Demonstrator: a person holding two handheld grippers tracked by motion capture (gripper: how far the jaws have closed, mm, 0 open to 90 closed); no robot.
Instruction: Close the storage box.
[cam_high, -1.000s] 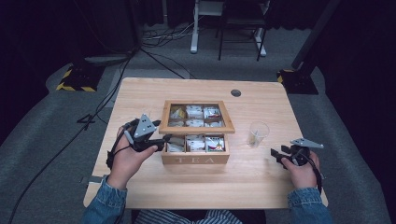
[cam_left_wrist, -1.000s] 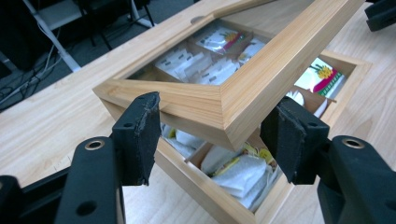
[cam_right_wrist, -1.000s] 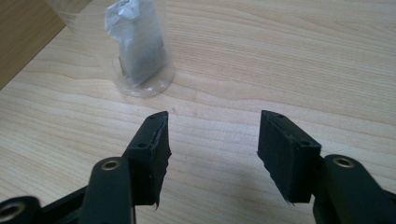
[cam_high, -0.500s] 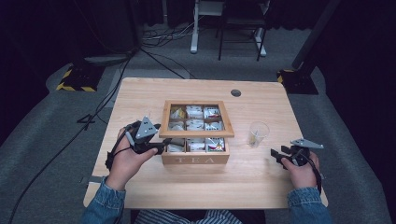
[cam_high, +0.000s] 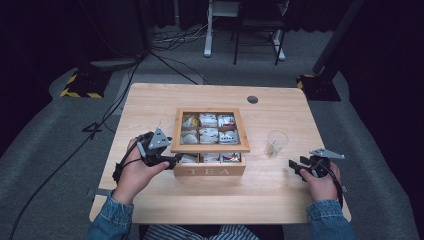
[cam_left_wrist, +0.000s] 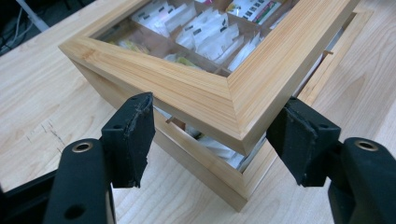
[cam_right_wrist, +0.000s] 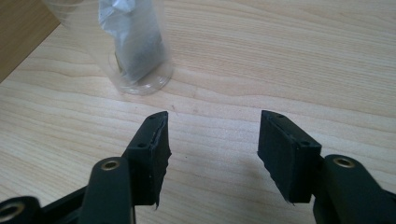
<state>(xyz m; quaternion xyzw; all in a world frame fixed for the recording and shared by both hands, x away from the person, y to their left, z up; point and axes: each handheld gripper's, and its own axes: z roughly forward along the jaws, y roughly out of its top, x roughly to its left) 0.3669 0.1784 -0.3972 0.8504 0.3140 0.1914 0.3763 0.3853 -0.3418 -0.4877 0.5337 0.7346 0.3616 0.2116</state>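
Note:
A wooden tea box (cam_high: 210, 171) marked "TEA" stands mid-table, with several compartments of tea bags. Its glass-paned lid (cam_high: 210, 148) lies almost down. In the left gripper view the lid's corner (cam_left_wrist: 196, 88) still hovers a little above the box wall (cam_left_wrist: 205, 172). My left gripper (cam_high: 175, 160) is at the box's front left corner. Its jaws have just been opening and now straddle the lid corner (cam_left_wrist: 217, 126) without pressing on it. My right gripper (cam_high: 295, 166) rests open on the table at the right, with nothing between its jaws (cam_right_wrist: 215, 140).
A clear plastic cup (cam_high: 276, 142) holding a tea bag (cam_right_wrist: 130, 37) stands right of the box, just ahead of the right gripper. A round cable hole (cam_high: 252, 99) sits near the table's far edge. Bare wood (cam_high: 150, 105) lies behind the box.
The lid's front edge has sunk toward the box, and the left jaws have spread away from it. The right hand has stayed put.

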